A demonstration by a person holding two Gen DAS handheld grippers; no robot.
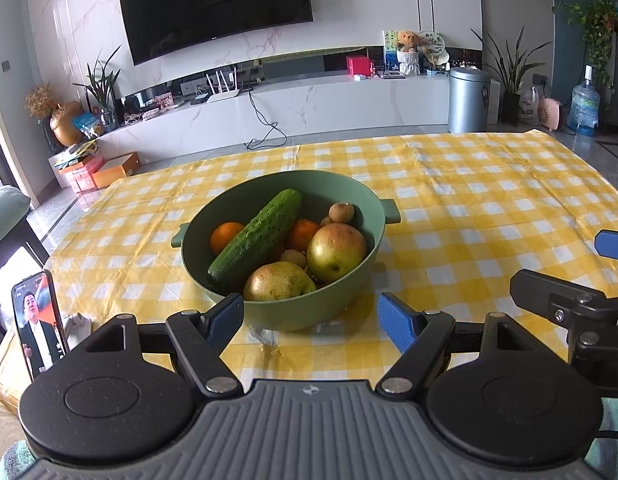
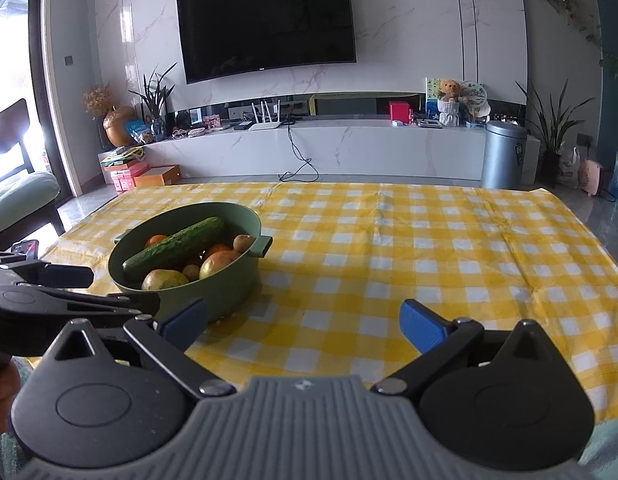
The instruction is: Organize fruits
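fruit heaped in the green bowl, both grippers empty

while the fruit sits piled in the green bowl (image 1: 213, 216), a cucumber (image 1: 255, 236) lies slantwise across the heap, over two oranges (image 1: 225, 236), with an apple (image 1: 337, 252), a pear (image 1: 279, 282) and small brown fruits (image 1: 341, 213) crowded beside it. the bowl stands on the yellow checked cloth (image 1: 489, 208), which is bare to its right. the left gripper (image 1: 311, 316) hangs just before the bowl, jaws spread wide, holding nothing; the right gripper (image 2: 303, 322) waits over the cloth, likewise released and empty. this fits fruit gathered in or fruit due to be sorted out. any grasp here, i judge, should take the top piece, squarely across its width, since round fruit beneath may roll.
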